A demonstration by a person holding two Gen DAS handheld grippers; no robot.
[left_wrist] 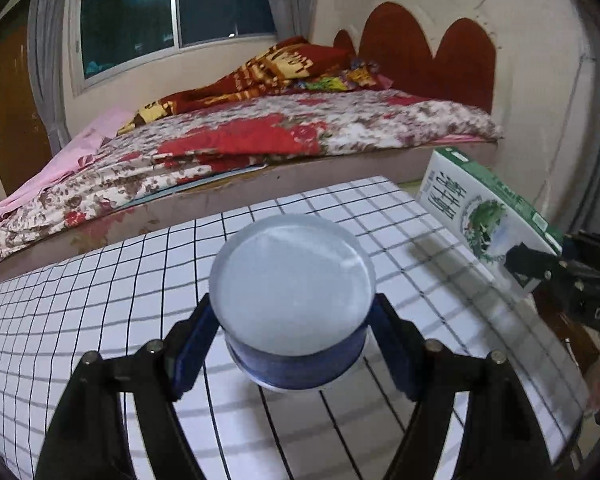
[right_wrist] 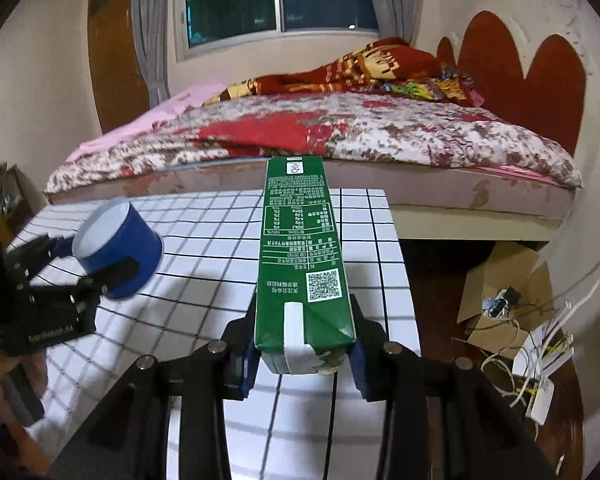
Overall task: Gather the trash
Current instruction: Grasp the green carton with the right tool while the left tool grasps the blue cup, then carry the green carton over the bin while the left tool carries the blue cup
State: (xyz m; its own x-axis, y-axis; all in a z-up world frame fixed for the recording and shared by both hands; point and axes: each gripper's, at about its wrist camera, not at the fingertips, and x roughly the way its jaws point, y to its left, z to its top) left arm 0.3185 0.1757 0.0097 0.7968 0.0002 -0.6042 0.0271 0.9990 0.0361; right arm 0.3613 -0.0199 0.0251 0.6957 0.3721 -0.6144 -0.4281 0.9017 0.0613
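1. Your left gripper (left_wrist: pixel 294 332) has its jaws clamped on the round blue paper cup (left_wrist: pixel 292 300), which fills the lower centre of the left wrist view above the white black-gridded tablecloth (left_wrist: pixel 100 300); the cup's pale flat end faces the lens, so its inside is hidden.
2. In the right wrist view that cup (right_wrist: pixel 118 248) sits at mid-left, lying sideways in the grip, axis roughly level.
3. Your right gripper (right_wrist: pixel 304 356) is closed on the green-and-white rectangular milk carton (right_wrist: pixel 300 264), pinched near its folded end (the pads are mostly covered by it).
4. The carton's long axis runs straight away from the lens, far end towards the floral-quilted bed (right_wrist: pixel 380 136).
5. At the right edge of the left wrist view the carton (left_wrist: pixel 484 216) slants down to the right, its lower corner cut off by dark gripper parts.
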